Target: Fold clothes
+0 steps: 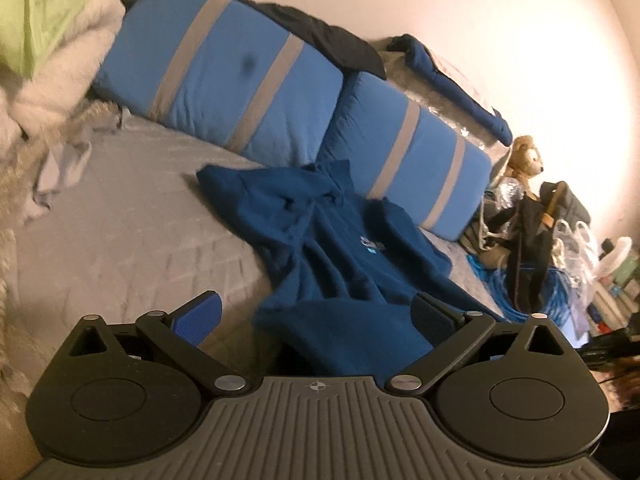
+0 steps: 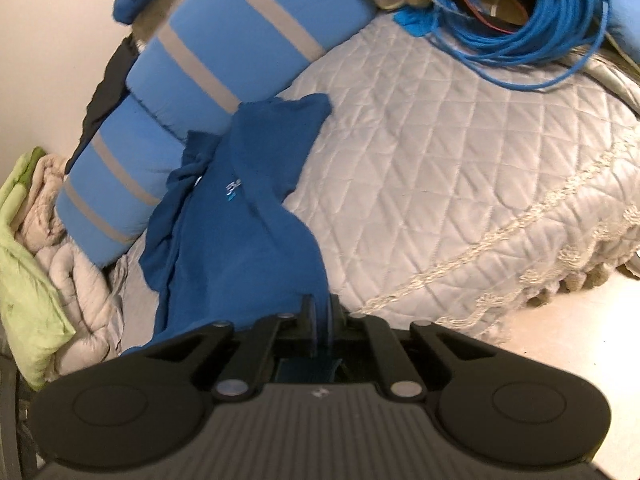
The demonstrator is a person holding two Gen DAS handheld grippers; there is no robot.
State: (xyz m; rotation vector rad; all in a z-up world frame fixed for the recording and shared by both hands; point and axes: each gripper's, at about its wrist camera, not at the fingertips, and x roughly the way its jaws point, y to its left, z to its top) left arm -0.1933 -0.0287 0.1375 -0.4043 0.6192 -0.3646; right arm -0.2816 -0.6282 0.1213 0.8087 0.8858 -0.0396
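A dark blue polo shirt with a small light logo lies crumpled on the grey quilted bedspread, collar toward the pillows. My left gripper is open, its blue pads wide apart, with a raised fold of the shirt's hem between them. In the right wrist view the same blue shirt stretches from the pillows down to my right gripper, which is shut on the shirt's lower edge, the cloth pinched between its fingers.
Two blue pillows with grey stripes lean against the wall. A green and beige bedding pile sits at one side. A coil of blue cable, bags and a teddy bear crowd the other side. The bedspread's fringed edge drops off.
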